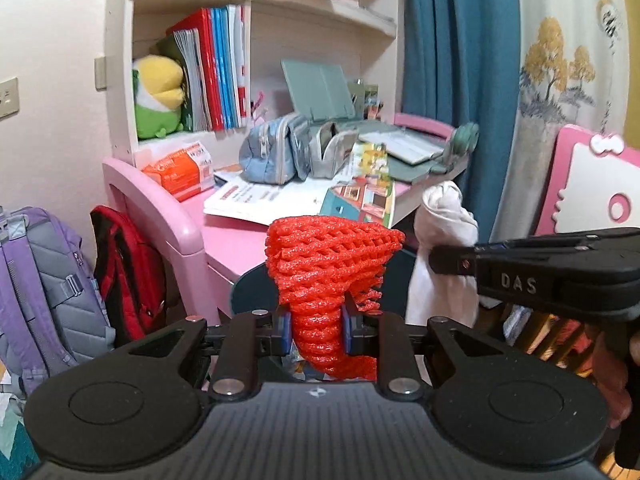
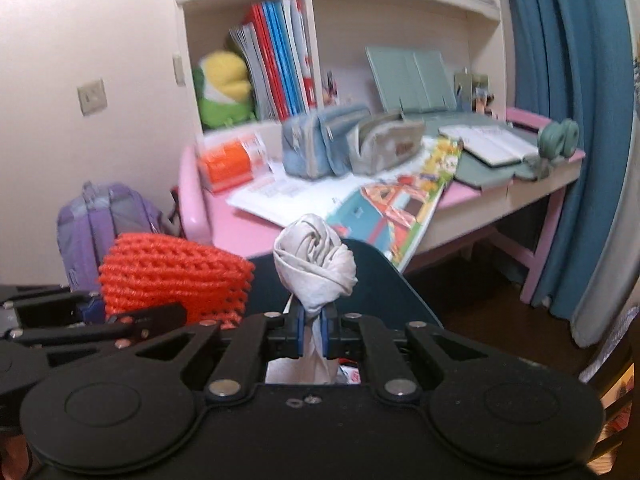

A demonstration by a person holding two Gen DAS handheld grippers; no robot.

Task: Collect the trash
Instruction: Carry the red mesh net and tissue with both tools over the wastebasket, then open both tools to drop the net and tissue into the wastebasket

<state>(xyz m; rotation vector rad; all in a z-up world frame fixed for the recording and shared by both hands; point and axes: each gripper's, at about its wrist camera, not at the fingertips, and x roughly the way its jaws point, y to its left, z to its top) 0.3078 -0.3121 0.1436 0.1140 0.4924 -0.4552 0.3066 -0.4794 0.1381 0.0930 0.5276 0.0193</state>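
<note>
beside pink desk (image 1: 224, 236), fingers (image 1: 282, 330) pinch orange foam net (image 1: 332, 264).

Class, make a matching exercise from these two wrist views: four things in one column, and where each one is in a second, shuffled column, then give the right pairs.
Things
1. orange foam net
2. white crumpled tissue
3. plush toy
4. purple backpack

Places
A. on the floor, left of the pink desk
B. pinched in the right gripper
C. on the shelf beside the books
D. pinched in the left gripper

Pairs: 1-D, 2-B, 3-C, 4-A
</note>
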